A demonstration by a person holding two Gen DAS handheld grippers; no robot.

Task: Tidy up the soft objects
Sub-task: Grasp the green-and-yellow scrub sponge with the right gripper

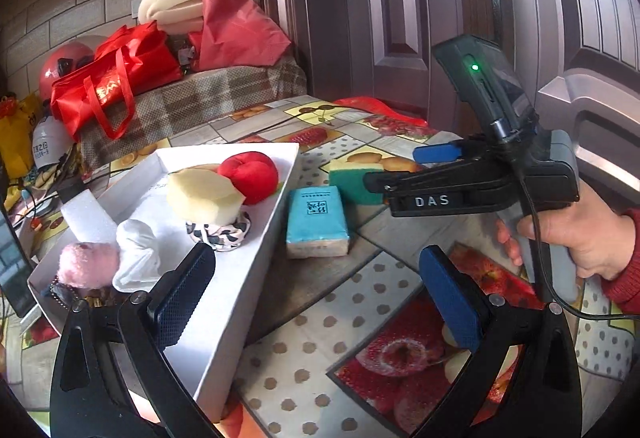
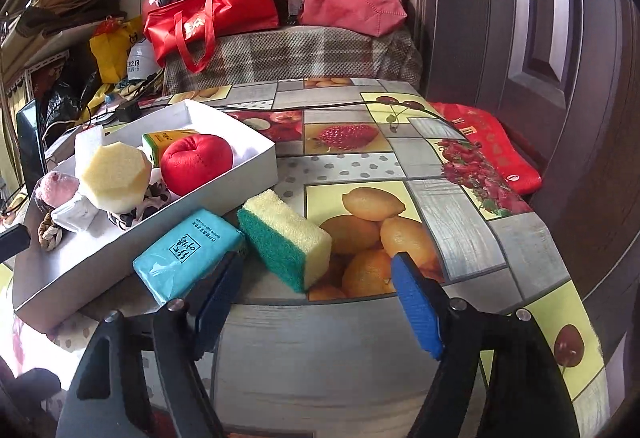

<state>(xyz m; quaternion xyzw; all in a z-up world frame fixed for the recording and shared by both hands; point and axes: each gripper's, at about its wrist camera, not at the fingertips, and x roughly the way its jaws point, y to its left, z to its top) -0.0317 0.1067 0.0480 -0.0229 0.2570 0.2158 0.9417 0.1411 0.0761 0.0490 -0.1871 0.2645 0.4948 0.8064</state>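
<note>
Left wrist view has my left gripper (image 1: 316, 298) with its fingers spread wide and nothing between them, hanging over a table (image 1: 360, 338) dressed in a fruit-print cloth. Beyond my left finger sits a white box (image 1: 244, 278) holding a pink fluffy ball (image 1: 86, 264), a white cloth bundle (image 1: 136, 258), a pale sponge block (image 1: 204, 194) on a spotted scrunchie, and a red plush apple (image 1: 250, 176). Straight ahead between my fingers a blue tissue pack (image 1: 316, 222) lies on the cloth beside the box; just past it is a yellow-and-green sponge (image 1: 352, 178). To the right my right hand (image 1: 588, 238) holds my right gripper (image 2: 320, 282), its tips on either side of that sponge. Behind the table are a checked couch, red bags and a brown panelled door. Right wrist view alone shows that my right fingers stand apart, not pressing the sponge, which rests tilted on the cloth ahead between them, touching the tissue pack (image 2: 188, 254) by my left finger. It also reveals a green drink carton (image 2: 162, 142) in the box behind the apple and a red cushion (image 2: 492, 146) at the table's far right edge.
</note>
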